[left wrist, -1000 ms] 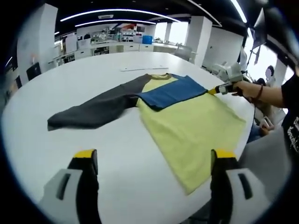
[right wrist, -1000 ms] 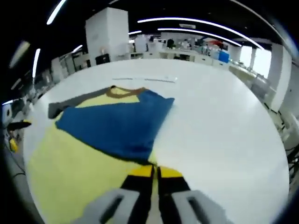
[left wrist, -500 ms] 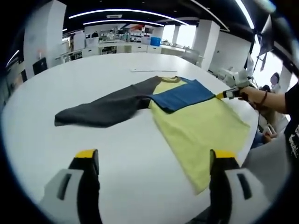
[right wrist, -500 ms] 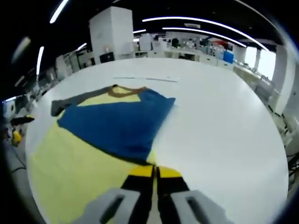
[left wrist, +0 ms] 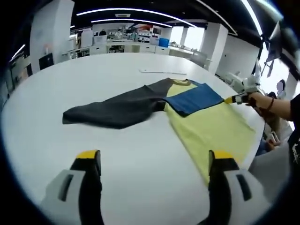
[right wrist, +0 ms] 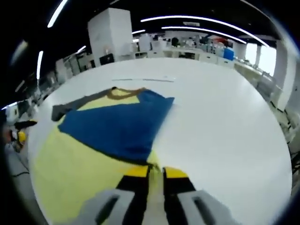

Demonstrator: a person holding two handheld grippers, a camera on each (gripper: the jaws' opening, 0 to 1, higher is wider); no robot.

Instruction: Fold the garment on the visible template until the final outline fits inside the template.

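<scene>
The left gripper (left wrist: 152,161) hangs spread wide over the bare white round table (left wrist: 93,70). The right gripper (right wrist: 151,172), nearly pressed together, seems to pinch the yellow, blue and grey long-sleeved shirt (right wrist: 89,136) at its table-edge hem.

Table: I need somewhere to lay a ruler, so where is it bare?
The table is bare beyond the dark sleeve, between that sleeve and the left gripper, and right of the blue sleeve in the right gripper view. The yellow body crowds the edge by the right gripper.
</scene>
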